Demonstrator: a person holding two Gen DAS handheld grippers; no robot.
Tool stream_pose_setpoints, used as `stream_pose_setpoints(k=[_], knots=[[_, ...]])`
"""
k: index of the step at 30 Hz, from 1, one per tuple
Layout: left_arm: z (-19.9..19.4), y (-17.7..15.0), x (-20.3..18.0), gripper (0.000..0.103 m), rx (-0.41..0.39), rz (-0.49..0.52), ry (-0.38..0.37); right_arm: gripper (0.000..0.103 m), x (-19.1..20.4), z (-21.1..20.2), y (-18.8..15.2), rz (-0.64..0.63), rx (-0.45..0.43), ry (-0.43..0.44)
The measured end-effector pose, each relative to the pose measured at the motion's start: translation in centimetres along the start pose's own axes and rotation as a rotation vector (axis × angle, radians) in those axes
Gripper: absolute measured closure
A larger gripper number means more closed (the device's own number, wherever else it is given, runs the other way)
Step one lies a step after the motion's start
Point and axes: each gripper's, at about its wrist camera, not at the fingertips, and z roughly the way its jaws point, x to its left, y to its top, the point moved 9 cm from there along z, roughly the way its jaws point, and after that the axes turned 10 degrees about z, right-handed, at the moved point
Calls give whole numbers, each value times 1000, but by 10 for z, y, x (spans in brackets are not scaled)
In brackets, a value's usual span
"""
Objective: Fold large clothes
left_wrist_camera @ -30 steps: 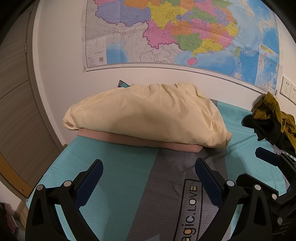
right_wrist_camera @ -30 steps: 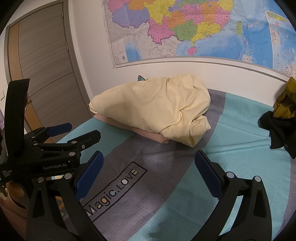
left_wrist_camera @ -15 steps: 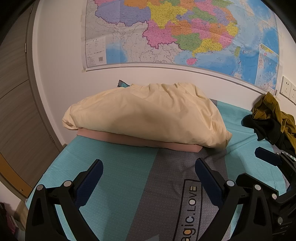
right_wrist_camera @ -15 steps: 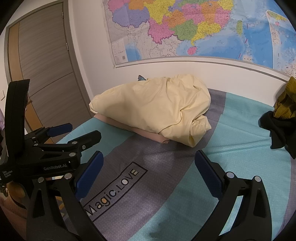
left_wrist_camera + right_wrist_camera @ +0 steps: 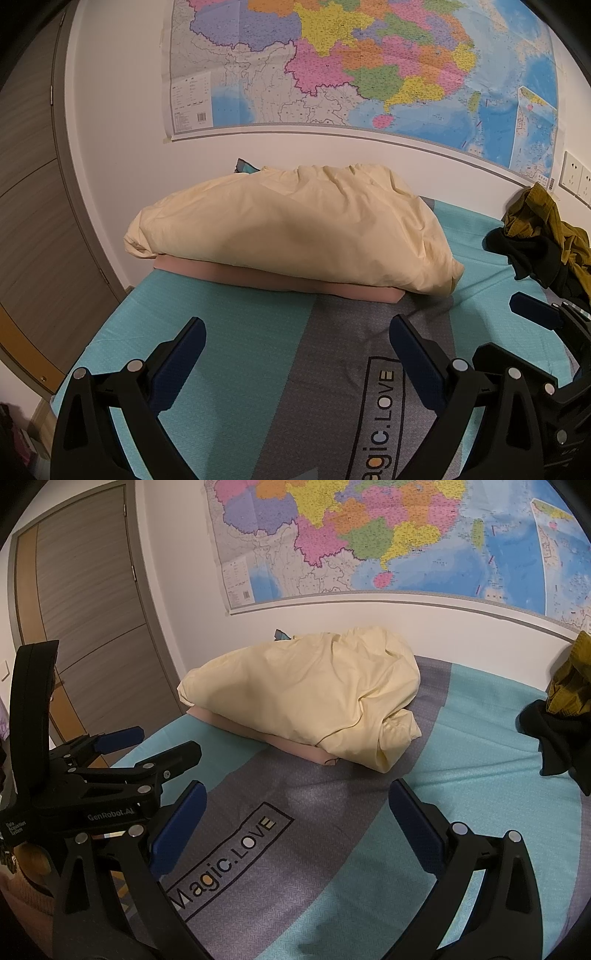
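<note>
A heap of olive-yellow and black clothes lies crumpled at the bed's far right by the wall, also at the right edge of the right wrist view. My left gripper hovers open over the teal and grey bed sheet, nothing between its blue pads. My right gripper is open too, above the "Magic.LOVE" print. The left gripper's body shows at the left of the right wrist view; the right gripper's tip shows at the right of the left wrist view.
A cream duvet bundle rests on a folded pink blanket at the head of the bed, against the wall with a big map. A wooden door stands at the left. Wall sockets sit at the right.
</note>
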Motion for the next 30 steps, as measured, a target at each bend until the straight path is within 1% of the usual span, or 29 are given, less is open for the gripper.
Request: stream_pose_setpoints(k=[23,28,30], knots=[[2,4,-10,7,-6,15,-13,6,-7,-6,-1,21,-14,-1],[-4,10,-16,7,-53,33,-13,6,-11,-10,-2,30,-17,-1],[-7,12,-22,7,-67,45,-25,6,-15,-14,-2,37,-24,-9]])
